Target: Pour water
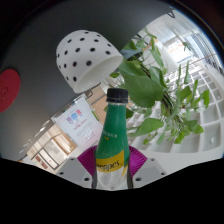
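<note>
I have the bottle [113,140] clamped between my fingers [112,168], gripped low on its body near the yellow label, cap on and long axis running straight away from the fingers. Just beyond its cap sits a spotted cup [85,57]; right of the bottle is a plant [160,85]. Pouring looks to need the cap off first.

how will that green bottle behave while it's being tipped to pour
The green bottle looks like thin plastic, so it may flex under the fingers pressing it. Its label area could be slippery. The black cap appears still on, so nothing should spill yet.
</note>
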`<state>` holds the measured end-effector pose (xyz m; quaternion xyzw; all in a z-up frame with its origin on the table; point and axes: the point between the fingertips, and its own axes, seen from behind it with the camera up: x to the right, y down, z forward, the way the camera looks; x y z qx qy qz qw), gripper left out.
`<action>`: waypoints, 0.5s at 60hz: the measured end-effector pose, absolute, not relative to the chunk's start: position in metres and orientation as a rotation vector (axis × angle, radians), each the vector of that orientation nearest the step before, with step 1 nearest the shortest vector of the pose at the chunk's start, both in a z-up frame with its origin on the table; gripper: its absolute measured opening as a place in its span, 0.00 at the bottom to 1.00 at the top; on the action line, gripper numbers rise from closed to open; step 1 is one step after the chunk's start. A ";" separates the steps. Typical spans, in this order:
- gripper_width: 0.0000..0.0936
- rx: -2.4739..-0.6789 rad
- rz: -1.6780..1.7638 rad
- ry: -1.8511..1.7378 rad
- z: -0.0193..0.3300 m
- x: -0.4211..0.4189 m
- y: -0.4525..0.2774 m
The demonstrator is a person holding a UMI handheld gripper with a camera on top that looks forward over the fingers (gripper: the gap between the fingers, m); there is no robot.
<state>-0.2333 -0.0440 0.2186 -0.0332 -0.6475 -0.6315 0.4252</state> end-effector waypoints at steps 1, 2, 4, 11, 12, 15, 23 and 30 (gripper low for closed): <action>0.43 -0.086 -1.581 -1.630 0.215 -0.241 -0.041; 0.43 -0.092 -1.582 -1.639 0.212 -0.239 -0.040; 0.43 -0.112 -1.581 -1.645 0.211 -0.234 -0.038; 0.43 -0.185 -1.509 -1.537 0.237 -0.247 -0.042; 0.43 -0.203 -1.491 -1.507 0.245 -0.249 -0.044; 0.43 -0.284 -1.416 -1.405 0.274 -0.236 -0.054; 0.44 -0.687 -1.065 -1.015 0.357 -0.200 -0.072; 0.44 -1.120 -0.552 -0.566 0.378 -0.151 -0.080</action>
